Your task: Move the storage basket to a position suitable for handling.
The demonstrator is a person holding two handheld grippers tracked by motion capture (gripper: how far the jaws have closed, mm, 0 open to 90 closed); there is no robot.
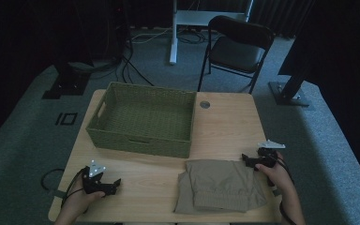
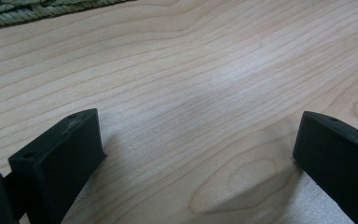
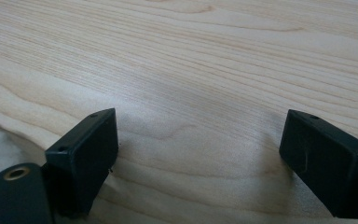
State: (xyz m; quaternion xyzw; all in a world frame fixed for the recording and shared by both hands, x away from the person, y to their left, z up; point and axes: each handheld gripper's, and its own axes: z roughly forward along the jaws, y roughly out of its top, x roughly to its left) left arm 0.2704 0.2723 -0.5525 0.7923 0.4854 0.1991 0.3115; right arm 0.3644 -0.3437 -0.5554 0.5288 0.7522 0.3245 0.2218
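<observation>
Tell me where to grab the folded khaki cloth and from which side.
Take the folded khaki cloth at its right edge, nearest the open right gripper, coming in low from the right. The cloth lies flat in stacked layers on the light wooden table, so a jaw probably has to slide under the edge.

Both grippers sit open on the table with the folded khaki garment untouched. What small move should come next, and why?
Probably bring the right gripper left onto the folded garment's near edge. Its jaws stand open over bare table, right beside the cloth, while the left gripper sits farther off and the basket waits empty behind.
</observation>
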